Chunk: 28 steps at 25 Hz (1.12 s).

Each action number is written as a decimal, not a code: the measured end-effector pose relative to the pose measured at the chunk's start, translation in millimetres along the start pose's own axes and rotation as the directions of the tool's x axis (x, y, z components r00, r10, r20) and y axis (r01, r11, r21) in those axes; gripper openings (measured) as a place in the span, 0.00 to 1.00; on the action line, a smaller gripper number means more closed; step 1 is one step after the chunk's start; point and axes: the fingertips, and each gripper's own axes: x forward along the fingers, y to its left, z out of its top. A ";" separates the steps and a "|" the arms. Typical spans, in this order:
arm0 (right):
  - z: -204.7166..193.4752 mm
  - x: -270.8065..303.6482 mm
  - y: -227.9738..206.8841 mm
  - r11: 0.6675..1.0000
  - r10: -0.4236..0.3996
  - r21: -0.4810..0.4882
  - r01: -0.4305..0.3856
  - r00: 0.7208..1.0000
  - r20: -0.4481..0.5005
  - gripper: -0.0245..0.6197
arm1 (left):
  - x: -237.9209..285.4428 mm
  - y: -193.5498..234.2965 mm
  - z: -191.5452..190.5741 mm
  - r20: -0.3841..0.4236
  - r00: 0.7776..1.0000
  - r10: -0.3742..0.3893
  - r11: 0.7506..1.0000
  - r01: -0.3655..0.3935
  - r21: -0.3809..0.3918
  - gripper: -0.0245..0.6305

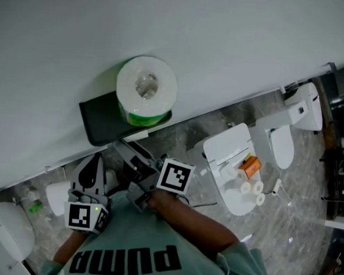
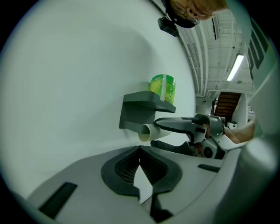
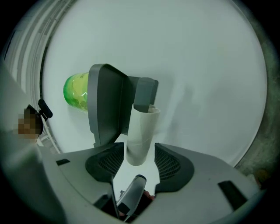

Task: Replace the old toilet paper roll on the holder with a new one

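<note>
A new toilet roll [image 1: 146, 88] in green wrap stands on top of the dark holder [image 1: 102, 120] on the white wall; it also shows as a green roll [image 2: 162, 89] [image 3: 75, 92]. Under the holder's shelf [image 3: 107, 105] an empty cardboard tube [image 3: 141, 135] hangs on its arm. My right gripper [image 3: 140, 159] is open, with the tube's free end between its pads and a slim gap on each side. In the left gripper view the right gripper [image 2: 156, 134] straddles the tube [image 2: 148, 131]. My left gripper [image 2: 140, 151] sits lower left, shut, tips touching.
On the stone floor to the right stand a white toilet [image 1: 278, 135] and a white unit [image 1: 224, 146] carrying several spare rolls [image 1: 251, 186] and an orange pack [image 1: 250, 166]. Another white fixture [image 1: 1, 233] is at the bottom left. The wall lies close ahead.
</note>
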 end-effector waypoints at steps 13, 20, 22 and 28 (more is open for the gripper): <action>22.2 -5.4 4.2 0.998 0.049 0.041 -0.049 0.999 0.002 0.30 | 14.0 -10.9 9.7 -0.008 1.000 0.025 0.998 -0.025 0.066 0.04; 41.4 -17.5 -0.3 0.998 0.036 0.045 -0.036 0.999 0.012 0.29 | 29.7 -27.0 11.1 -0.012 1.000 0.008 0.997 -0.007 0.080 0.04; 48.3 -19.9 -0.8 0.998 0.037 0.044 -0.037 0.999 0.016 0.29 | 34.3 -30.3 12.6 -0.011 1.000 0.010 0.997 -0.009 0.079 0.04; 64.7 -25.9 -4.8 0.998 0.043 0.048 -0.043 0.999 0.014 0.29 | 46.6 -38.3 12.5 -0.016 0.999 0.033 0.997 -0.032 0.075 0.04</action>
